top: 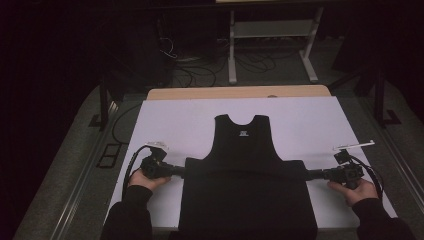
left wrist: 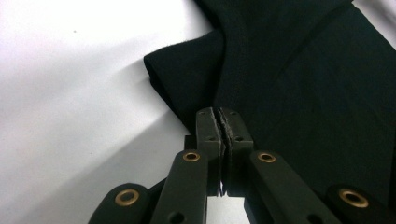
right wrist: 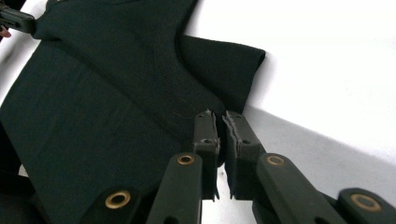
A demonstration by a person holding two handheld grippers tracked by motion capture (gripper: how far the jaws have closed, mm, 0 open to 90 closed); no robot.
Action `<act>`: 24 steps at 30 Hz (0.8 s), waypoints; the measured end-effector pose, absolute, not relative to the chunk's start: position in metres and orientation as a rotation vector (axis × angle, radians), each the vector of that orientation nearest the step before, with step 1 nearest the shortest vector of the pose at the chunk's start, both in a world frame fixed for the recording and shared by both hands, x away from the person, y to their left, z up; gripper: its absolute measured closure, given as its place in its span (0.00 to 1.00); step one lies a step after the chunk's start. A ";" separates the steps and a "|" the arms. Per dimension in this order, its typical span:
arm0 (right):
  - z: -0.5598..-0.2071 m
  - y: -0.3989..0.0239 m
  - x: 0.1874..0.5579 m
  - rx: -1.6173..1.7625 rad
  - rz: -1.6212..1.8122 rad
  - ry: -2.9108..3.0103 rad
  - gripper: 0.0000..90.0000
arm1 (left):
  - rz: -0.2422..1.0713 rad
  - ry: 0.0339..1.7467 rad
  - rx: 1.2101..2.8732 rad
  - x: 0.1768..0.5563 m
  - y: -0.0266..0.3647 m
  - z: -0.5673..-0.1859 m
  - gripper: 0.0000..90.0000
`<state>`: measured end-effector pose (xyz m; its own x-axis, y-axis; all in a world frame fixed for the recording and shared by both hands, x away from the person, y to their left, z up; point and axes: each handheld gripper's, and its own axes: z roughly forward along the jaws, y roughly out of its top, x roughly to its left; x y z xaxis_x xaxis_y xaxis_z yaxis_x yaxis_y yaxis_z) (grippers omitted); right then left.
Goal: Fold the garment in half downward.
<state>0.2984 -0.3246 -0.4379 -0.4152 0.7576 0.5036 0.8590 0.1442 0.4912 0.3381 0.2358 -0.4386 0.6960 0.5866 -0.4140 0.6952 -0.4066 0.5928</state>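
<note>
A black T-shirt lies flat on the white table cover, its neck toward the far side and its lower part hanging over the near edge. My left gripper meets the shirt's left edge, jaws pressed together on the fabric beside a folded sleeve; the left gripper view has the gripper at bottom centre. At the shirt's right edge my right gripper is shut on the cloth just below the other sleeve; in its own view the gripper pinches a thin layer.
The person's hands hold both grippers near the table's front corners. A strip of wooden tabletop runs along the back. Beyond it stand a white desk frame and floor cables. White cover lies bare either side of the shirt.
</note>
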 end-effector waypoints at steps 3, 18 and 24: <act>-0.438 -0.324 0.298 -1.600 -1.141 -2.271 0.89 | -0.184 0.977 2.124 0.338 0.236 -0.440 0.95; -0.431 -0.325 0.297 -1.609 -1.284 -2.347 0.43 | -0.015 0.979 2.111 0.336 0.234 -0.434 0.42; -0.429 -0.324 0.298 -1.583 -1.315 -2.385 0.30 | 0.044 0.964 2.076 0.336 0.236 -0.429 0.27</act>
<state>0.2982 -0.3244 -0.4286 -0.4947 0.7648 0.4128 0.7574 0.1465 0.6363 0.3355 0.2360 -0.4295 0.7053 0.6478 -0.2878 0.6187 -0.3644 0.6960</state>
